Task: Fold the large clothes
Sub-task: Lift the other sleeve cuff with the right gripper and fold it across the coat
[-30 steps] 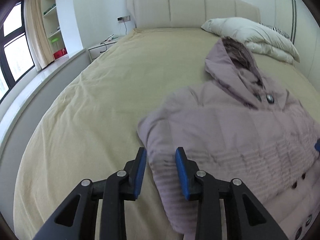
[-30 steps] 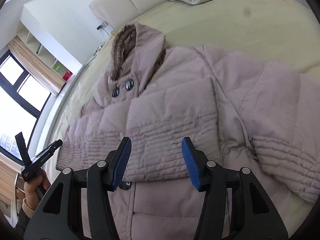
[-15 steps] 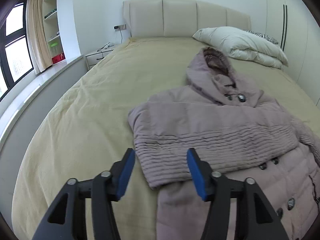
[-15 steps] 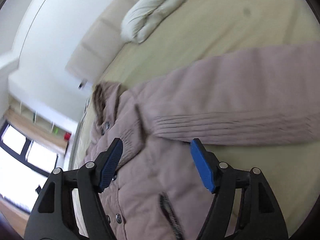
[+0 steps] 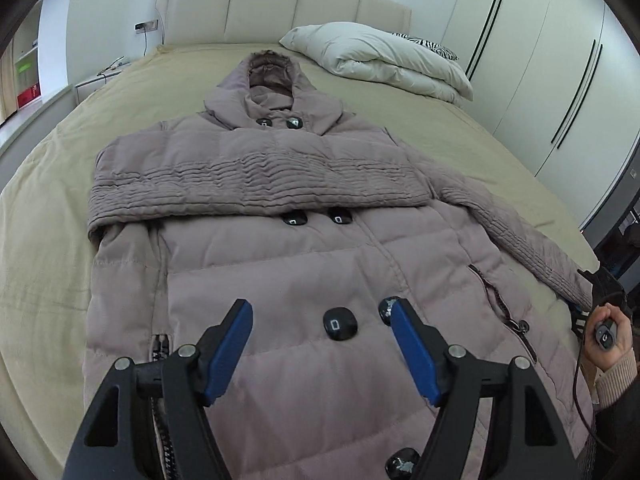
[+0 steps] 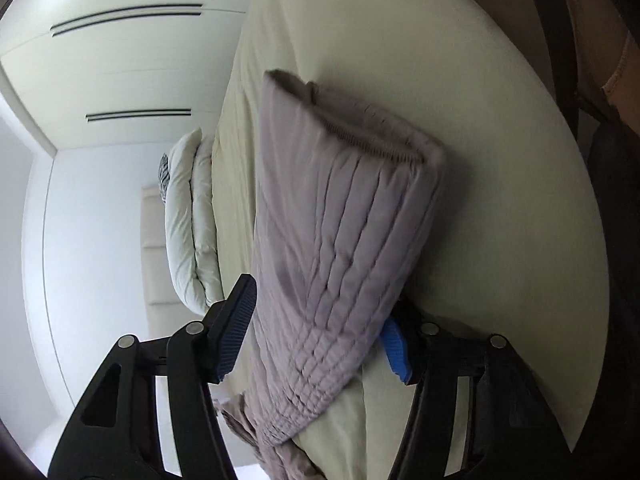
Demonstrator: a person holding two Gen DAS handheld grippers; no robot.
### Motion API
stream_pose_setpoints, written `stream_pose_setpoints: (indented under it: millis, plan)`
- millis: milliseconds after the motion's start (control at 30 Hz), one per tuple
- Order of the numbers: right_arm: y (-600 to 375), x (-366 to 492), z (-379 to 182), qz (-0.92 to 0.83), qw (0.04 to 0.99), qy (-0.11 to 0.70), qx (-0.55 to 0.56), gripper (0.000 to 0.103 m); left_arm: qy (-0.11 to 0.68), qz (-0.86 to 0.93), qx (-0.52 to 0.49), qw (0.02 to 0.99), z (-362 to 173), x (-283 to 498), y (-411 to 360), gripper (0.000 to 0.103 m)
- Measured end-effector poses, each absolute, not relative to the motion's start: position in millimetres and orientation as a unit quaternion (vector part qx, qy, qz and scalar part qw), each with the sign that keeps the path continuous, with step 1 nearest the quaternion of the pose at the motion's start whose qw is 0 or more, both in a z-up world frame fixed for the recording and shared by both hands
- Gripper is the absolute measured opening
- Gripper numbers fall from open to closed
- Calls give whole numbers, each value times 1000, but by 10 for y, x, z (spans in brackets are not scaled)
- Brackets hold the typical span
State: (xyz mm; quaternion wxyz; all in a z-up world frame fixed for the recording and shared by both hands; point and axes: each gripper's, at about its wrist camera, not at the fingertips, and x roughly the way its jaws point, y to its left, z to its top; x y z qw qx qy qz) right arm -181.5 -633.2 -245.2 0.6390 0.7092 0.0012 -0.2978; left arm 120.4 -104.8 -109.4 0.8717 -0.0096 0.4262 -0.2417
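A mauve padded hooded coat (image 5: 304, 264) lies face up on the bed, hood toward the headboard. Its left sleeve (image 5: 256, 184) is folded across the chest; its right sleeve (image 5: 516, 236) stretches out to the bed's right edge. My left gripper (image 5: 322, 340) is open and empty, hovering over the coat's lower front near the black buttons. In the right wrist view my right gripper (image 6: 320, 328) stands open around the right sleeve (image 6: 344, 240), near its ribbed cuff, jaws on either side of the fabric. The right gripper also shows in the left wrist view (image 5: 600, 312), held by a hand.
The bed (image 5: 52, 216) has a tan cover. A white folded duvet (image 5: 384, 60) and a zebra pillow lie at the head on the right. White wardrobes (image 5: 560, 80) stand along the right wall. A nightstand and shelves are at the left.
My left gripper pulled back from the folded left sleeve to the foot of the coat and opened wider. My right gripper moved out to the right sleeve's cuff and now straddles it.
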Motion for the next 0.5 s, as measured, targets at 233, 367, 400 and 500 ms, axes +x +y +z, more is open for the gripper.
stream_pose_setpoints:
  millis: [233,367,400,500]
  plan:
    - [-6447,-1622,-1881,-312,750,86,578,19,433,-257,-50,863,-957,1211,-1024,75]
    - [-5887,-1083,-1007,-279,873,161,365,17,437,-286,-107,846,-820,1262,-988,75]
    - [-5631,-916,-810,-267,900,177,296,17,442,-298,-132,836,-794,1272,-971,75]
    - [-4633,-390,-498,-220,948,216,76,16,453,-336,-216,797,-739,1294,-904,82]
